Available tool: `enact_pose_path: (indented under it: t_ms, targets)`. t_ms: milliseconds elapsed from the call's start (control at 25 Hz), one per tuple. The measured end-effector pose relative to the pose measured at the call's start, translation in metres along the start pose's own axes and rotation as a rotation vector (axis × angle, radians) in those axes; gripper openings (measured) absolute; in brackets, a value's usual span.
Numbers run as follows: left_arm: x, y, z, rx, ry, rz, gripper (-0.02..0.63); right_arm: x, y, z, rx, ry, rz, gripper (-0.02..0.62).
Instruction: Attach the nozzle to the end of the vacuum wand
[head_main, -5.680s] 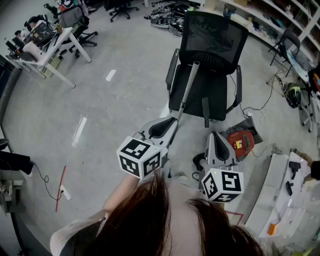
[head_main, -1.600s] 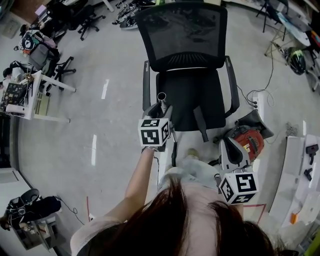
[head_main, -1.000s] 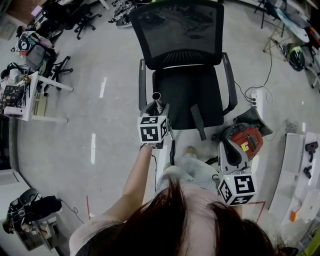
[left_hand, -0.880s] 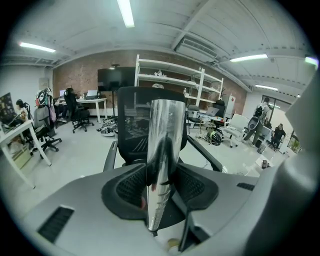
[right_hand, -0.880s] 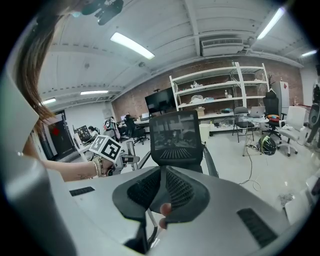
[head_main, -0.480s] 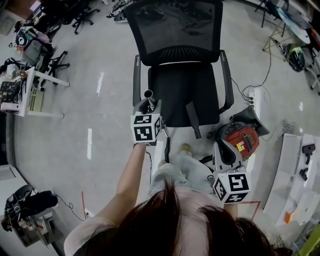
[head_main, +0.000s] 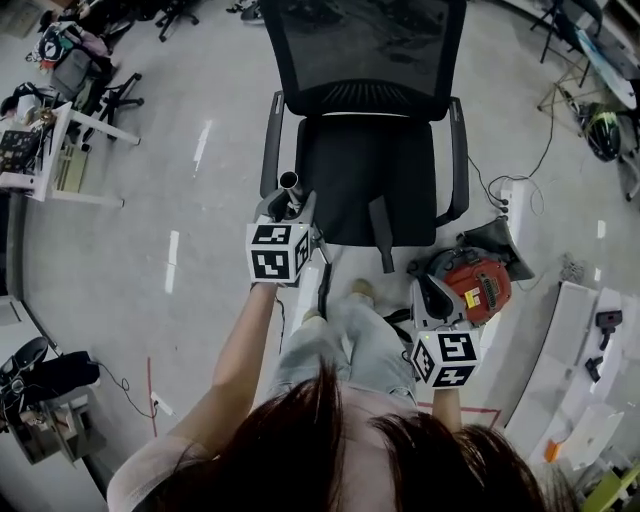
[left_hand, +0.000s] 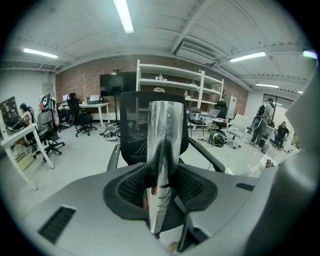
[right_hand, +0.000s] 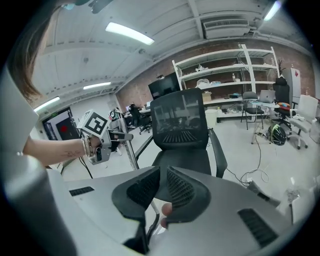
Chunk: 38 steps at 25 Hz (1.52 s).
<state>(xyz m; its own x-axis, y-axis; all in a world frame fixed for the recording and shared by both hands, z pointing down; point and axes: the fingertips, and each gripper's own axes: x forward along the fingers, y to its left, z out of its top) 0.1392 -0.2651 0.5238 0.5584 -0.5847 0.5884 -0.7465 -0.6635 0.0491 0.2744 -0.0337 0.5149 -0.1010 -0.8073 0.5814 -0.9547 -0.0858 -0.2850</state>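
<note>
Nothing legible — yellow label (head_main: 491, 291) (on the red vacuum (head_main: 468, 275)) too small

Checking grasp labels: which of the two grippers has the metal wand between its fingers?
The left gripper: its fingers have just closed further onto the upright wand. The right gripper has its fingers together, empty.

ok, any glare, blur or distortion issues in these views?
Left gripper view: chrome wand mirrors the room, close and soft; fisheye vignette. Right gripper view: same vignette, blurred hair top left. Head view: sharp, barrel-bent chair.
</note>
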Motion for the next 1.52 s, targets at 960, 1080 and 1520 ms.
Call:
enact_pose_path:
  t_ms: [960, 1080, 1520]
  targets:
    - [0.005, 0.004, -0.001, 0.01, -0.005, -0.027, 0.158, 0.12, -0.074, -0.155, 0.086, 0.35, 0.05, 0.103]
    - [0.007, 0.002, -0.002, 0.013, -0.007, -0.029, 0.158, 0.132, -0.079, -0.165, 0.106, 0.369, 0.063, 0.106]
    - [0.01, 0.003, -0.005, 0.015, -0.012, -0.044, 0.158, 0.176, -0.087, -0.213, 0.128, 0.463, 0.146, 0.135]
